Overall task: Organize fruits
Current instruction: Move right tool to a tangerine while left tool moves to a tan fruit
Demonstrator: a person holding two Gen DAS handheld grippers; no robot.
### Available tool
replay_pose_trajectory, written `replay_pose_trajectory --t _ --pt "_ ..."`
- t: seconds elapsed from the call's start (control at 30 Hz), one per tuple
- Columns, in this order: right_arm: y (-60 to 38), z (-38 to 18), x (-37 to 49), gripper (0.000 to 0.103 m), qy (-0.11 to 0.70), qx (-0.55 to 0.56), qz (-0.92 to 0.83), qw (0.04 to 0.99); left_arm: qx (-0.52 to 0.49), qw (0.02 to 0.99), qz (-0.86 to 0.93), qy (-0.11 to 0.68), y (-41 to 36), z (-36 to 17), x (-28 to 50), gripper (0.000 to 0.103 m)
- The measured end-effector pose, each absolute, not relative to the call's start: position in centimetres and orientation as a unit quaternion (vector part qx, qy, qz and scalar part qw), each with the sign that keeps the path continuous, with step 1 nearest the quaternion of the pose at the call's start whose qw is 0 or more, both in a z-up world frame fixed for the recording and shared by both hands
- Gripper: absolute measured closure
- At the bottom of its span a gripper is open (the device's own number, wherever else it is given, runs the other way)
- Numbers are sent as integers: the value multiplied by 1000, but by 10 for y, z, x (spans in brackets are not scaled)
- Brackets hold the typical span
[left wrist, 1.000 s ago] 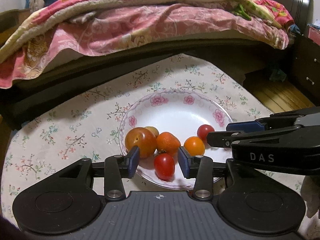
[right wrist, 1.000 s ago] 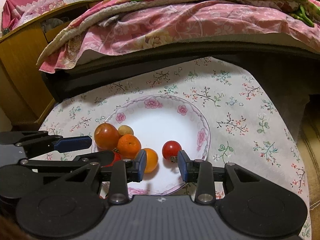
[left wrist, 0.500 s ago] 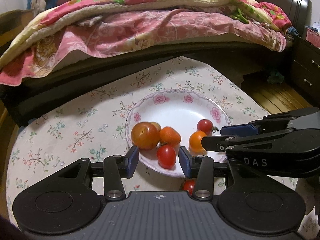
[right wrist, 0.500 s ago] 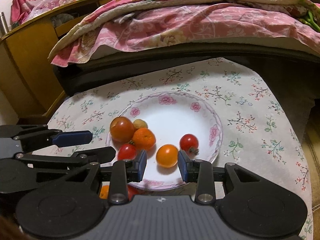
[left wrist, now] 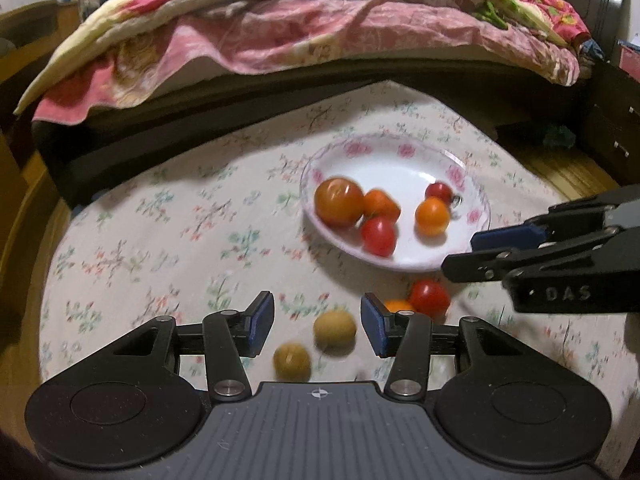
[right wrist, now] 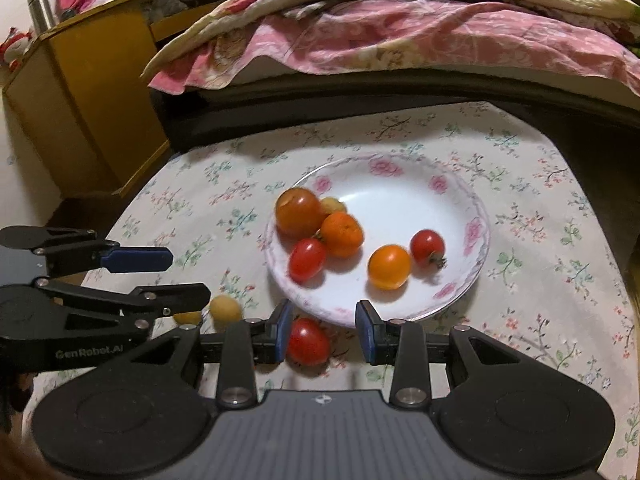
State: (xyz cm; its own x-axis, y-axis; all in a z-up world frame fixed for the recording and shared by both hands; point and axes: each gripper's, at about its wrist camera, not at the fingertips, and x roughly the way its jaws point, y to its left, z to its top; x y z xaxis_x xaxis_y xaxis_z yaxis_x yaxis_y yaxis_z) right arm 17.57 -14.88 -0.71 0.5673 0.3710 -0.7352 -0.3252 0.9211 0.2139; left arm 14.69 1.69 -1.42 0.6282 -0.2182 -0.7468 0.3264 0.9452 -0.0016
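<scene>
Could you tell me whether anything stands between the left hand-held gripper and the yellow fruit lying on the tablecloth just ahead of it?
Nothing visible does: the left hand-held gripper is open, and the yellow fruit lies between its fingertips.

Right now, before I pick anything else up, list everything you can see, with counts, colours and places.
White floral-rimmed plate: 1, centre of tablecloth.
Fruits in plate: 6; large orange-red tomato, small yellowish fruit behind it, orange fruit, two red tomatoes, orange tomato.
Fruits on cloth, near side of plate: 4; red tomato, two yellow-brown fruits, one orange, mostly hidden.
Floral tablecloth: 1.
Pink quilt: 1, on bed behind.
Yellow wooden cabinet: 1, left.
Left gripper: open.
Right gripper: open.
</scene>
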Motion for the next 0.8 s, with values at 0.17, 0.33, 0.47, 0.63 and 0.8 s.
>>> replay_pose_trajectory --t 0.17,0.33,0.47,0.63,0.8 --pt "-139 -12 163 66 433 20 217 875 79 893 -152 415 23 -24 135 46" --pt "-124 -17 155 66 437 11 241 867 88 887 -153 426 28 -35 132 47" --pt "-113 -25 158 66 446 2 246 861 99 883 -153 432 29 -42 132 47" --pt "-104 -33 164 66 452 -4 247 857 109 882 -155 432 29 -47 133 47" --pt "-96 -38 170 66 449 -10 250 858 114 883 -154 429 30 -50 140 49"
